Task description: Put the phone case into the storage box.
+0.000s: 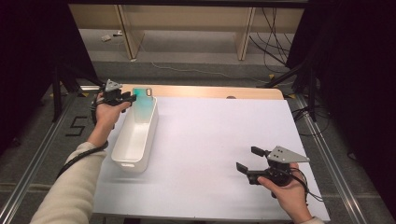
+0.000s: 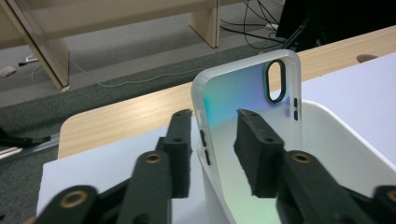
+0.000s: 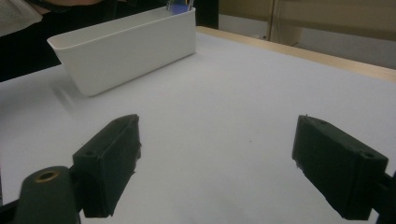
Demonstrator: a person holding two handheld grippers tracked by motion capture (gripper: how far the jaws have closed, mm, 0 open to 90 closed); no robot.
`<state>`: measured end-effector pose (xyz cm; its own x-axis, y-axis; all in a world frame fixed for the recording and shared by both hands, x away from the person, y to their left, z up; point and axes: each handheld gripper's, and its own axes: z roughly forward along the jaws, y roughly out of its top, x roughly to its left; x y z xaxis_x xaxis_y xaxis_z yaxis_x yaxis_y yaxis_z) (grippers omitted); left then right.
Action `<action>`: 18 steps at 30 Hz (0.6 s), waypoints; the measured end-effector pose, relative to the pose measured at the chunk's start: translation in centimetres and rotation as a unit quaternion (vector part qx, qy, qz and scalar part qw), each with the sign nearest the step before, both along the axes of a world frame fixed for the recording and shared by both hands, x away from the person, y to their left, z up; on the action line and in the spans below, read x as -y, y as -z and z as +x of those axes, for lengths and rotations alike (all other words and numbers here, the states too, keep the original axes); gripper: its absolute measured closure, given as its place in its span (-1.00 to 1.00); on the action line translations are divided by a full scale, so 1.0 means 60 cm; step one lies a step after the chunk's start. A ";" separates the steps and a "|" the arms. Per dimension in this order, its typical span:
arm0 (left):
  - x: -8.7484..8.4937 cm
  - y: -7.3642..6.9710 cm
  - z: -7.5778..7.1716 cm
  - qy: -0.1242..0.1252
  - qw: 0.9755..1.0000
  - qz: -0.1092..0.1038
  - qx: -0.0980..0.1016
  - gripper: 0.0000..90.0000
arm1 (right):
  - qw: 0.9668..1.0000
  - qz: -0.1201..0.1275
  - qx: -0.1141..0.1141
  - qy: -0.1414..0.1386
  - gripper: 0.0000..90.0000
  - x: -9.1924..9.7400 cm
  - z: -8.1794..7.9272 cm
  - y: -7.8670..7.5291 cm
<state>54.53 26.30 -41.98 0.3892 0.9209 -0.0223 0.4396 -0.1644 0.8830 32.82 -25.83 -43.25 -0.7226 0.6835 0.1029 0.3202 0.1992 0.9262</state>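
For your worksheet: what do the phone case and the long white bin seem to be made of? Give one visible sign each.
Phone case: probably frosted, translucent plastic; rainbow sheen, and light shows through its rim. Bin: seemingly rigid matte white plastic; thin, even moulded walls with rounded corners.

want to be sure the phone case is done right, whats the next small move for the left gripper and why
Probably draw the left gripper back and up, away from the phone case. The case stands on end inside the white bin, leaning at its far end, and the jaws sit on either side of its edge with gaps showing, so they no longer seem to press it. The right gripper rests open over the table.
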 end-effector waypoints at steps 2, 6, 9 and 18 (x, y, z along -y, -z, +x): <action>0.001 -0.004 -0.004 0.001 1.000 -0.001 -0.006 0.20 | 1.000 0.000 -0.008 0.004 -0.63 0.000 -0.003 -0.002; 0.001 -0.011 -0.009 -0.001 1.000 -0.001 -0.012 0.02 | 1.000 -0.002 0.014 0.006 -0.63 0.002 0.000 -0.002; -0.002 -0.012 -0.014 -0.011 1.000 -0.016 -0.020 -0.11 | 1.000 0.005 0.003 0.006 -0.63 0.002 -0.001 -0.002; -0.008 -0.027 -0.047 -0.010 0.999 -0.030 -0.013 -0.40 | 1.000 0.011 0.007 0.008 -0.63 0.004 -0.001 -0.004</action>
